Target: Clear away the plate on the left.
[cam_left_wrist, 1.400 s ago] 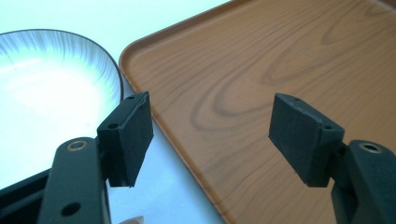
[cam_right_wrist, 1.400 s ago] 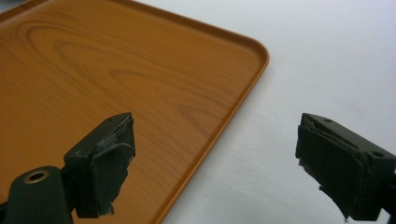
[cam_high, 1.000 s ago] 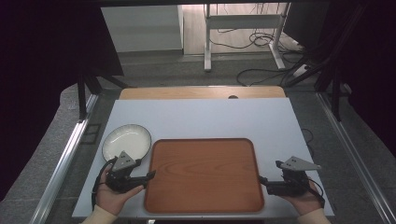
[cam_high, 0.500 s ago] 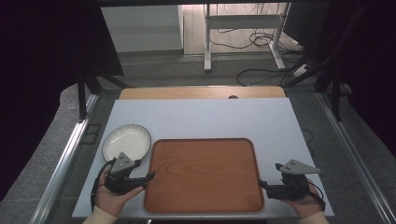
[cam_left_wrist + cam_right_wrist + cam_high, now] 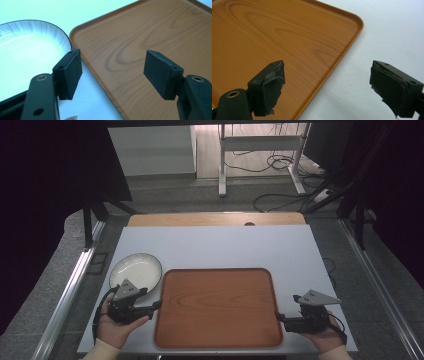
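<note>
White table (image 5: 225, 247): wooden tray (image 5: 217, 307), white plate (image 5: 135, 269) beside it.

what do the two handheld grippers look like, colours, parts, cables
Both are black. The left gripper and right gripper each carry a grey three-cornered plate on top and trail a black cable looping by the hand. In the gripper views each has two flat rectangular jaw pads on arms with round brass-coloured fittings; the right gripper's pads look frayed, the left's clean.

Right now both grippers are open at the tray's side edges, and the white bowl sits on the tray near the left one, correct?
Not quite. The bowl sits on the table beside the tray, as the high view shows. The left gripper and right gripper are open at the tray's sides.
</note>
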`<action>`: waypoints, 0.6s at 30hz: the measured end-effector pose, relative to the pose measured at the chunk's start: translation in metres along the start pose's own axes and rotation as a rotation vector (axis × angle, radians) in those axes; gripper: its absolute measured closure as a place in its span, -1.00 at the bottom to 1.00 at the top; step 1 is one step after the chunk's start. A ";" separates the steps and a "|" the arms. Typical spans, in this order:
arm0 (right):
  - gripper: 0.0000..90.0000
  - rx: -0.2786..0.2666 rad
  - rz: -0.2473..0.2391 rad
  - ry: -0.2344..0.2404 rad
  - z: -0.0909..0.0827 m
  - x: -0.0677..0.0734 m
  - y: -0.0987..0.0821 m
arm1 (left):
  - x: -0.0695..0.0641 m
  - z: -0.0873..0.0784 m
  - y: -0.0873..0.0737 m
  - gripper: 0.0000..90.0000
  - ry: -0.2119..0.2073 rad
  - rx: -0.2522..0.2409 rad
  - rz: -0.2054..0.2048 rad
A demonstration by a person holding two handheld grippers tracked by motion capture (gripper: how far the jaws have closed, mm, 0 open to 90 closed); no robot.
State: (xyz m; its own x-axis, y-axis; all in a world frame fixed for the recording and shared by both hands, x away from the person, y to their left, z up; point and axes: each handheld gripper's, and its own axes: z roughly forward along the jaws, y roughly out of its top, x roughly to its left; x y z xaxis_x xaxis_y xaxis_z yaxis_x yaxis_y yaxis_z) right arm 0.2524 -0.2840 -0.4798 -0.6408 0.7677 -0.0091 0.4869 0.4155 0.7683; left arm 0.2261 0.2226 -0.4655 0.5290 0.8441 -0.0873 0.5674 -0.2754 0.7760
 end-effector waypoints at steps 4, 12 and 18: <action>-0.71 -0.006 0.001 0.001 0.000 0.001 0.001 | 0.004 -0.006 0.008 -0.32 -0.005 -0.007 0.002; -0.69 -0.016 -0.006 -0.013 -0.001 0.002 0.002 | 0.013 -0.012 0.022 -0.32 0.009 -0.020 0.016; -0.69 -0.017 0.003 -0.014 -0.001 0.000 0.001 | 0.021 -0.013 0.030 -0.33 0.016 -0.028 -0.001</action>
State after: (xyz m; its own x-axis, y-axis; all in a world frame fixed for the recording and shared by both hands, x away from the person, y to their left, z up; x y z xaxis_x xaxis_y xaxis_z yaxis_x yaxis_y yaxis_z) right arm 0.2520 -0.2837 -0.4780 -0.6306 0.7760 -0.0159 0.4789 0.4051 0.7788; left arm 0.2462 0.2380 -0.4365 0.5183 0.8517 -0.0779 0.5501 -0.2623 0.7929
